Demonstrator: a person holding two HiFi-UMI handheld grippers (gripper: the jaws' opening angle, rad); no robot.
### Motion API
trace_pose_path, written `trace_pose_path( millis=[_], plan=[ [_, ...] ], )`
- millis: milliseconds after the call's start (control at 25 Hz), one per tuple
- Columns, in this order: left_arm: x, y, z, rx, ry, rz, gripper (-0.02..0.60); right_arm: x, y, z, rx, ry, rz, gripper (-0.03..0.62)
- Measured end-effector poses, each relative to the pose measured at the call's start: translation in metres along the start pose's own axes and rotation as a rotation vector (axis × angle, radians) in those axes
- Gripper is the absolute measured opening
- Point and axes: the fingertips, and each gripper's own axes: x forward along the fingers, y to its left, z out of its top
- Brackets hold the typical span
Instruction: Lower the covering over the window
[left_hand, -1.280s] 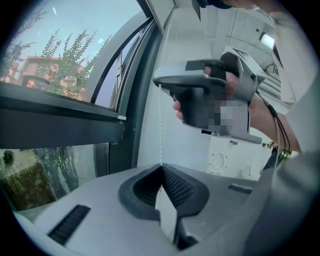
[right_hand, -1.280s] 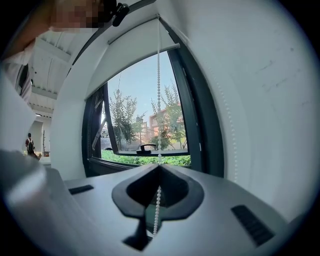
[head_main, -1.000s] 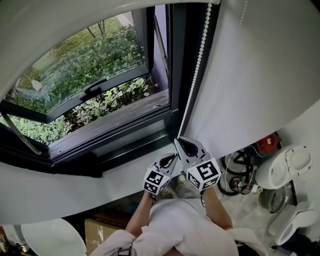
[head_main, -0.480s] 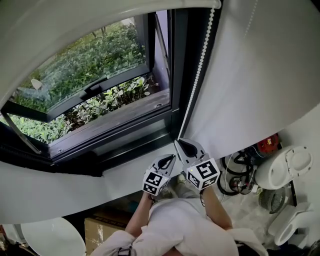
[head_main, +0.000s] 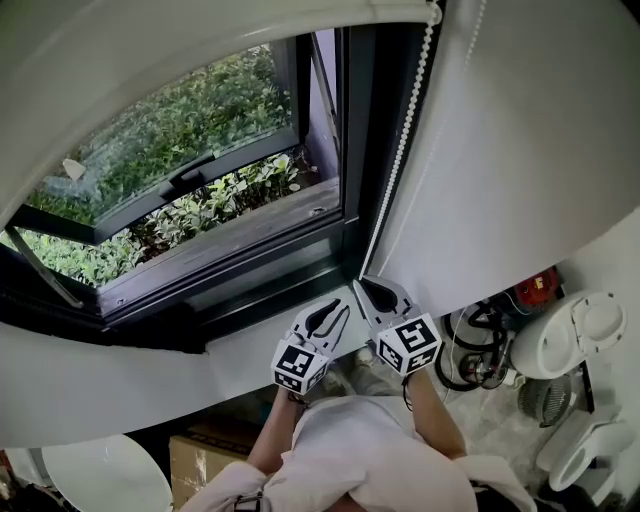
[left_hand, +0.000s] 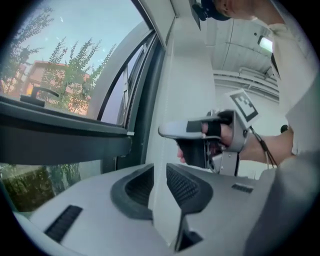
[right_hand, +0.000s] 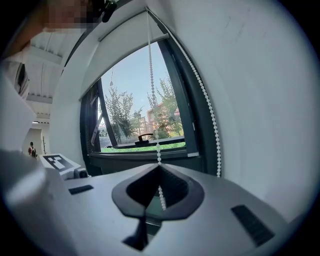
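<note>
Head view: the blind (head_main: 150, 60) covers the top of the window (head_main: 200, 190), and the bead chain (head_main: 400, 160) hangs beside it.

Left gripper view: the left gripper (left_hand: 159, 172) has just been opening its jaws, which stand narrowly apart and empty.

Right gripper view: the right gripper (right_hand: 159, 167) pinches the bead chain.

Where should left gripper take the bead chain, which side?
Likely the bead chain just above the right gripper, which is shut on it. It runs up thin and straight beside the window frame, so come level from the room side, jaws straddling it. The left gripper has just been opening, nothing between its jaws.
</note>
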Motion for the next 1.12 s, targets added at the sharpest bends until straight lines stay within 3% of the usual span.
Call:
trace_pose_path(
  millis=[600, 1120],
  plan=[
    [-0.017, -0.012, 0.146, 0.155, -0.237, -0.015, 0.095, 0.000, 0.003, 0.000, -0.004, -0.004, 0.011, -0.002],
    [0.004, -0.018, 0.214, 0.251, -0.304, -0.038, 0.110, 0.002, 0.005, 0.000, -0.006, 0.006, 0.012, 0.000]
  ],
)
